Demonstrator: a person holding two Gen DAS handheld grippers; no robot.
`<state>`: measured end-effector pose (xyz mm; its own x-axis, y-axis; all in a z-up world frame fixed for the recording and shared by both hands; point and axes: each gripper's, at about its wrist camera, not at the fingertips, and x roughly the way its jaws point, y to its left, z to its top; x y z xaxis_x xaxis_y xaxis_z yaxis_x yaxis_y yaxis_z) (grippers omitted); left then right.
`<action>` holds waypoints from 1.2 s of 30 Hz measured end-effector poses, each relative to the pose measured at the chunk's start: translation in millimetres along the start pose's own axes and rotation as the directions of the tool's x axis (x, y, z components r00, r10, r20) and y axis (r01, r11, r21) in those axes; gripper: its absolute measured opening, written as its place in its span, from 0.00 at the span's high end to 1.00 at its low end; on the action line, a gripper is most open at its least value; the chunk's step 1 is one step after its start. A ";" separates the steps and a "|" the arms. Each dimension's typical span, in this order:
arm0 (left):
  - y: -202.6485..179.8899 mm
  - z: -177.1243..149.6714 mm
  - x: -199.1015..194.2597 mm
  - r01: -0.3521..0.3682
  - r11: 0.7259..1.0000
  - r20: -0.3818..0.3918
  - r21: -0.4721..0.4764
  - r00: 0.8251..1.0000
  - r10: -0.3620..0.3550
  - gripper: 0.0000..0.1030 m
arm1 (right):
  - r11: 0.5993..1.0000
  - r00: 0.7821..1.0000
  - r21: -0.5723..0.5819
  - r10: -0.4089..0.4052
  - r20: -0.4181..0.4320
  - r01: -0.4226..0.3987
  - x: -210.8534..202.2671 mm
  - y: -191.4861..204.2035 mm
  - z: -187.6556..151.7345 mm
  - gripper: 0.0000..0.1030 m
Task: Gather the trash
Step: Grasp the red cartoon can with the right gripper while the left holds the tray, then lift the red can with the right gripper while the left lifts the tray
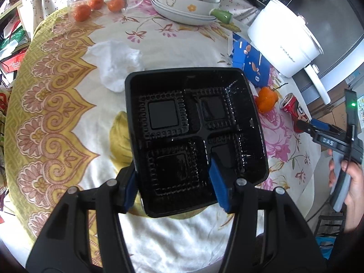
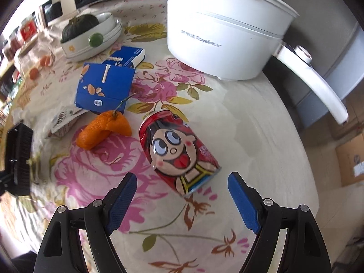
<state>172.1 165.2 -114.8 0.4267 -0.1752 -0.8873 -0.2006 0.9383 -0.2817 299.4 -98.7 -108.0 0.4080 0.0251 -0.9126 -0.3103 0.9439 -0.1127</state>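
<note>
My left gripper (image 1: 174, 183) is shut on a black plastic food tray (image 1: 193, 125) with four compartments, one finger outside its near rim and one inside, and holds it above the table. The tray also shows at the left edge of the right wrist view (image 2: 19, 157). My right gripper (image 2: 182, 188) is open and empty, just short of a red cartoon drink can (image 2: 179, 152) lying on its side; the can also shows in the left wrist view (image 1: 293, 109). An orange peel (image 2: 104, 129), a blue carton (image 2: 104, 86) and a crumpled white tissue (image 1: 116, 66) lie on the tablecloth.
A white electric pot (image 2: 227, 34) with a long handle stands at the back right. Stacked white dishes (image 1: 184, 6) hold a dark squash. Small oranges (image 1: 97, 6) sit at the far left. A second blue box (image 2: 127, 56) and a wrapper (image 2: 66, 118) lie nearby.
</note>
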 end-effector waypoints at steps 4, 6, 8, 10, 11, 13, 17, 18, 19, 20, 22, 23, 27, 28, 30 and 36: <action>7.2 -1.5 -6.3 0.011 1.000 0.004 -0.005 1.000 -0.011 0.44 | 0.998 0.999 -0.046 -0.043 -0.013 0.042 12.8 7.3 6.3 0.20; 9.5 -1.4 -7.5 0.014 1.000 0.005 -0.009 1.000 -0.014 0.44 | 0.996 0.998 -0.057 -0.066 -0.016 0.065 18.0 8.8 7.9 0.22; 11.2 -0.7 -8.3 0.019 1.000 0.006 -0.015 1.000 -0.019 0.44 | 0.995 0.996 -0.059 -0.082 -0.019 0.080 20.5 8.4 8.9 0.31; 10.9 -0.6 -9.0 0.025 1.000 0.005 -0.016 1.000 -0.025 0.44 | 0.995 0.996 -0.052 -0.082 -0.027 0.080 22.0 5.7 9.3 0.40; 10.5 -0.8 -9.6 0.027 1.000 0.005 -0.015 1.000 -0.027 0.44 | 0.996 0.997 -0.044 -0.074 -0.029 0.073 21.8 4.1 9.7 0.42; 8.9 -1.7 -10.7 0.034 0.999 0.005 -0.012 0.999 -0.034 0.44 | 0.998 0.998 -0.031 -0.056 -0.017 0.056 18.4 1.8 7.9 0.42; 2.7 -3.2 -13.1 0.045 0.999 0.007 0.000 0.999 -0.045 0.44 | 1.000 1.000 -0.008 0.001 -0.015 -0.002 8.4 -0.2 -3.0 0.43; 0.7 -3.9 -13.8 0.048 0.999 0.008 0.004 0.999 -0.048 0.44 | 1.000 1.000 -0.009 0.005 -0.015 -0.005 5.4 -0.1 -6.7 0.43; -1.2 -4.5 -14.5 0.052 0.999 0.008 0.008 0.999 -0.052 0.44 | 1.000 1.000 -0.011 0.007 -0.015 -0.007 2.1 0.2 -10.7 0.43; -3.2 -5.0 -14.9 0.055 0.998 0.008 0.012 0.998 -0.055 0.44 | 1.000 1.000 -0.014 0.008 -0.015 -0.008 -1.5 0.7 -14.8 0.43; -7.7 -7.0 -16.4 0.062 0.998 0.008 0.022 0.998 -0.063 0.44 | 1.000 1.000 -0.013 0.011 -0.014 -0.011 -10.4 1.0 -24.2 0.44; -10.5 -8.2 -17.0 0.065 0.997 0.007 0.031 0.998 -0.065 0.44 | 1.000 1.000 -0.010 0.014 -0.012 -0.014 -14.3 0.7 -28.2 0.45; -18.3 -13.1 -20.1 0.075 0.996 0.007 0.054 0.997 -0.076 0.44 | 0.999 0.999 0.021 0.046 -0.004 -0.046 -32.8 -1.4 -45.9 0.47; -19.8 -14.2 -20.3 0.082 0.995 0.005 0.056 0.997 -0.082 0.44 | 0.998 0.999 0.031 0.053 -0.006 -0.052 -36.7 -1.0 -51.0 0.49; -22.1 -17.0 -21.5 0.094 0.994 0.002 0.061 0.996 -0.094 0.44 | 0.997 0.998 0.045 0.067 -0.017 -0.066 -40.2 1.2 -60.3 0.50; -26.7 -24.9 -24.4 0.106 0.991 -0.008 0.083 0.994 -0.105 0.44 | 0.990 0.989 0.066 0.130 -0.063 -0.126 -39.2 20.7 -89.6 0.51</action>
<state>145.1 137.0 -94.6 0.4380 -0.2754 -0.8557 -0.0803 0.9361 -0.3424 200.1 -109.6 -109.7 0.3093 0.1270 -0.9424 -0.3015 0.9530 0.0295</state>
